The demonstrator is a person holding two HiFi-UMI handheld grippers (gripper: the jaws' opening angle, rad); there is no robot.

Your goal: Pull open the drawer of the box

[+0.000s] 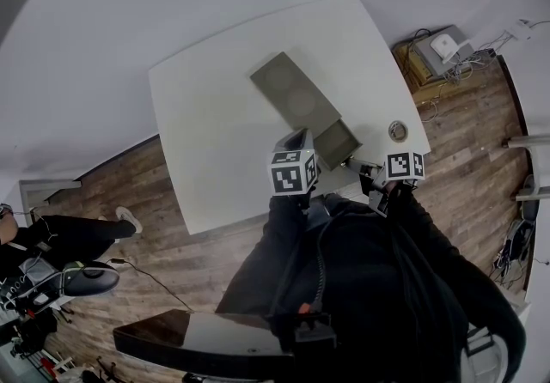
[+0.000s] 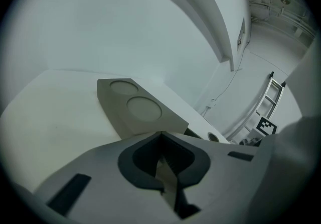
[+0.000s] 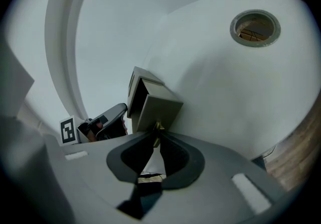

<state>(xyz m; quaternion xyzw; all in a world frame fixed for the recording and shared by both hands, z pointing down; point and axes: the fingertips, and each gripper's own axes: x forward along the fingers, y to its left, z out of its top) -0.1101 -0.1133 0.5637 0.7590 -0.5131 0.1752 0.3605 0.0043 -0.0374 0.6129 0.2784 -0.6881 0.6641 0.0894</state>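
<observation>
Olive-grey oblong box (image 1: 292,94), its drawer (image 1: 337,142) drawn partly out

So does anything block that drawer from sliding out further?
Nothing visible does. The right gripper is shut on the knob of the drawer, and no object shows on the table in its path; the round hole lies off to the side.
</observation>
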